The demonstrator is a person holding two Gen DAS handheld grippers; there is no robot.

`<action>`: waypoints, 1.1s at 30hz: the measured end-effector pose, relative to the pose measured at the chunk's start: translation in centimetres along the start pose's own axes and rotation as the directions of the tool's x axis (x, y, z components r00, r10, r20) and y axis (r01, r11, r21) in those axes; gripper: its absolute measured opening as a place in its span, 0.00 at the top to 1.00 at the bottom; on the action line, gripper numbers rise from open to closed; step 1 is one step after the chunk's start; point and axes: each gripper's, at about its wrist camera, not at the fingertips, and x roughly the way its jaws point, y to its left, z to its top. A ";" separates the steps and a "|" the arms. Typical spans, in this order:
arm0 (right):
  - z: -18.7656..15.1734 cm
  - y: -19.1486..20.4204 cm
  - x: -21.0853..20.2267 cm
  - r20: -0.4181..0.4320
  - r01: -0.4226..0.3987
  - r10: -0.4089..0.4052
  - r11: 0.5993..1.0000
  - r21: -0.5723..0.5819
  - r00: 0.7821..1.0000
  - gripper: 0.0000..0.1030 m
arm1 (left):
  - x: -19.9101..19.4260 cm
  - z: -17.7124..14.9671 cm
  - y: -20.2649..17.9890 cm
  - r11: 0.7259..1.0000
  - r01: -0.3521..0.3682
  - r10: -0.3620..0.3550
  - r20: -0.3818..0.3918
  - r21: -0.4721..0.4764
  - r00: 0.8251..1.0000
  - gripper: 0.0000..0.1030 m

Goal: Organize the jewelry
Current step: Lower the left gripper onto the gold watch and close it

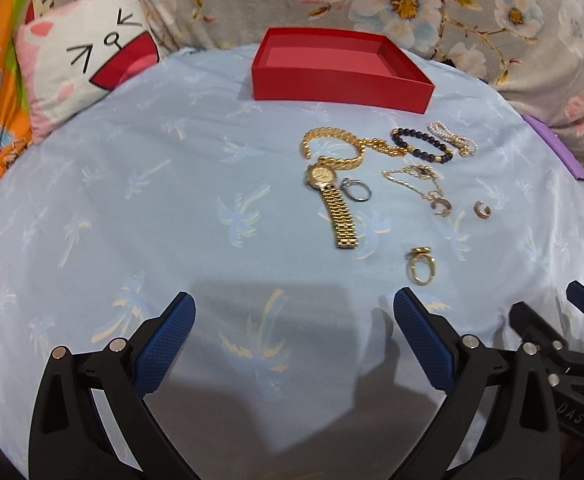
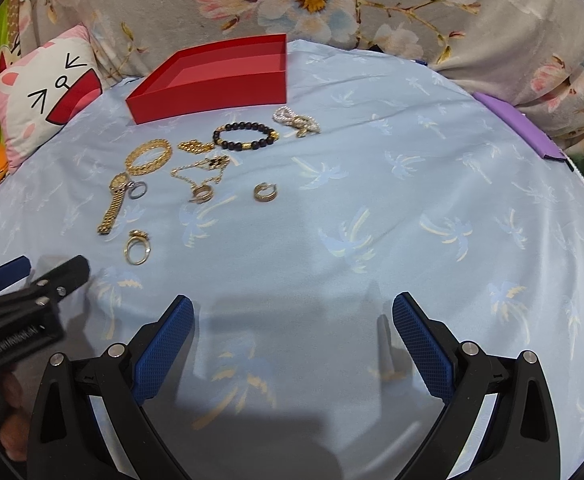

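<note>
Two grippers hover over a pale blue palm-print bedsheet point(image 1: 132, 200), both with jaws spread wide and nothing between them.

Left wrist view: the left gripper point(image 1: 294, 312) hangs above bare sheet. Ahead sits a shallow red cardboard box point(image 1: 342, 80), nothing visible inside it. Near its front wall lie a chunky gold chain bracelet point(image 1: 332, 148), a dark beaded bracelet point(image 1: 422, 145) and a small pearl strand point(image 1: 454, 138). Touching the chain is a gold link wristwatch point(image 1: 332, 204), with a silver hoop ring point(image 1: 357, 190) just beside its band. A thin gold chain necklace point(image 1: 416, 180), a small gold ear cuff point(image 1: 483, 210) and a gold ring with a raised top point(image 1: 421, 266) lie nearer. A white cartoon-face cushion point(image 1: 84, 60) rests at far left.

Right wrist view: the right gripper point(image 2: 292, 312) is above empty sheet, the jewelry well off to its left, in front of the box point(image 2: 212, 88). The ring point(image 2: 137, 248) lies nearest the left gripper's tips point(image 2: 48, 270). A purple flat pouch point(image 2: 520, 128) lies at the sheet's right edge.
</note>
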 end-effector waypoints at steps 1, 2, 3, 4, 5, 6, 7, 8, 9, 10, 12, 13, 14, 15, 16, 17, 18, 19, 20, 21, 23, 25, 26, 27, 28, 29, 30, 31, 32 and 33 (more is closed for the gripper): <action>0.3 -0.2 0.0 0.002 0.001 -0.001 1.000 0.005 1.000 0.05 | 0.1 0.4 0.5 1.000 -0.004 0.004 0.002 -0.005 1.000 0.06; 0.5 -0.6 0.1 0.003 0.003 -0.003 1.000 0.014 1.000 0.05 | 0.0 0.7 0.9 1.000 -0.009 0.009 0.009 -0.005 1.000 0.06; 0.8 -1.0 0.1 0.003 0.004 -0.004 1.000 0.025 1.000 0.05 | 0.1 1.2 1.3 1.000 -0.015 0.015 0.018 0.002 1.000 0.06; 1.1 -1.5 0.1 0.004 0.005 -0.005 0.999 0.036 1.000 0.05 | 0.0 1.9 1.3 1.000 -0.018 0.017 0.020 0.008 1.000 0.06; 1.4 -1.8 0.2 0.005 0.005 -0.005 0.999 0.043 1.000 0.05 | 0.1 2.5 1.4 1.000 -0.019 0.019 0.022 0.013 1.000 0.06; 1.7 -2.2 0.2 0.006 0.004 -0.005 0.999 0.050 1.000 0.05 | 0.2 3.0 1.4 1.000 -0.018 0.018 0.023 0.021 1.000 0.06; 2.0 -2.5 0.3 0.006 0.002 -0.002 0.998 0.055 1.000 0.05 | 0.5 3.7 1.2 0.999 -0.017 0.016 0.021 0.036 1.000 0.06; 2.2 -2.7 0.3 0.007 0.000 -0.001 0.998 0.058 1.000 0.05 | 0.8 4.2 1.0 0.999 -0.018 0.017 0.019 0.048 1.000 0.06; 2.5 -2.8 0.3 0.010 0.000 -0.001 0.998 0.061 1.000 0.05 | 1.1 4.7 0.6 0.998 -0.013 0.012 0.013 0.067 1.000 0.06; 2.7 -3.0 0.3 0.015 0.002 -0.003 0.998 0.063 1.000 0.05 | 1.5 5.2 0.1 0.996 -0.006 0.005 0.008 0.085 1.000 0.06; 3.2 -3.2 0.5 0.016 0.007 -0.008 0.998 0.065 1.000 0.05 | 2.5 6.1 -0.7 0.993 0.002 -0.002 0.001 0.114 1.000 0.06; 3.4 -3.3 0.6 0.015 0.005 -0.006 0.998 0.068 1.000 0.05 | 3.1 6.5 -1.0 0.992 0.001 0.000 -0.003 0.123 1.000 0.10; 3.5 -3.4 0.6 0.016 0.004 -0.005 0.998 0.070 1.000 0.05 | 3.6 6.8 -1.2 0.992 0.002 -0.001 -0.008 0.125 1.000 0.16; 3.7 -3.5 0.7 0.017 0.004 -0.005 0.997 0.071 1.000 0.05 | 4.3 7.3 -1.1 0.993 0.004 -0.002 -0.022 0.118 1.000 0.20; 3.8 -3.6 0.7 0.017 0.005 -0.006 0.997 0.072 1.000 0.05 | 4.8 7.6 -1.0 0.994 0.009 -0.006 -0.034 0.105 0.999 0.24; 4.0 -3.7 0.8 0.017 0.003 -0.004 0.997 0.074 1.000 0.05 | 5.2 7.9 -0.7 0.996 0.020 -0.016 -0.046 0.084 0.999 0.27; 4.1 -3.7 0.9 0.017 0.000 -0.001 0.997 0.076 1.000 0.05 | 5.6 8.3 -0.4 0.998 0.027 -0.023 -0.056 0.057 0.998 0.27; 4.2 -3.7 1.0 0.017 -0.003 0.001 0.997 0.077 1.000 0.05 | 5.9 8.5 -0.3 0.999 0.023 -0.020 -0.057 0.047 0.998 0.27; 4.3 -3.7 1.1 0.016 -0.005 0.004 0.997 0.078 1.000 0.05 | 6.1 8.7 -0.3 0.999 0.014 -0.011 -0.056 0.046 0.998 0.27; 4.3 -3.7 1.3 0.013 -0.007 0.006 0.997 0.078 1.000 0.05 | 6.3 8.7 -0.4 0.999 -0.005 0.008 -0.052 0.053 0.999 0.27; 4.5 -3.6 1.7 0.005 -0.012 0.011 0.997 0.074 1.000 0.05 | 6.6 8.6 -0.7 0.997 -0.019 0.022 -0.055 0.069 0.998 0.29; 4.5 -3.6 2.1 -0.006 -0.014 0.015 0.997 0.073 1.000 0.05 | 6.8 8.3 -0.9 0.996 -0.032 0.036 -0.048 0.084 0.998 0.29; 4.5 -3.6 2.2 -0.010 -0.017 0.017 0.997 0.074 1.000 0.05 | 6.7 8.2 -1.1 0.995 -0.042 0.046 -0.040 0.094 0.998 0.30; 4.5 -3.6 2.4 -0.013 -0.018 0.020 0.997 0.074 1.000 0.05 | 6.6 8.0 -1.1 0.994 -0.049 0.052 -0.033 0.098 0.998 0.30; 4.5 -3.6 2.5 -0.016 -0.019 0.020 0.997 0.075 1.000 0.05 | 6.5 8.0 -1.1 0.994 -0.047 0.050 -0.029 0.098 0.998 0.31; 4.5 -3.6 2.6 -0.019 -0.019 0.021 0.997 0.075 1.000 0.05 | 6.5 7.9 -1.1 0.994 -0.041 0.043 -0.024 0.097 0.999 0.33; 4.5 -3.6 2.7 -0.022 -0.020 0.022 0.997 0.076 1.000 0.05 | 6.3 7.8 -1.0 0.995 -0.032 0.034 -0.019 0.095 0.999 0.35; 4.5 -3.7 2.7 -0.023 -0.021 0.023 0.997 0.077 0.999 0.05 | 6.2 7.7 -1.1 0.995 -0.026 0.028 -0.016 0.098 0.999 0.40; 4.5 -3.7 2.8 -0.025 -0.020 0.022 0.997 0.078 0.999 0.05 | 6.2 7.7 -1.2 0.994 -0.021 0.022 -0.012 0.107 1.000 0.47; 4.5 -3.7 2.8 -0.026 -0.020 0.022 0.997 0.079 0.999 0.05 | 6.0 7.6 -1.4 0.993 -0.011 0.012 -0.008 0.117 1.000 0.50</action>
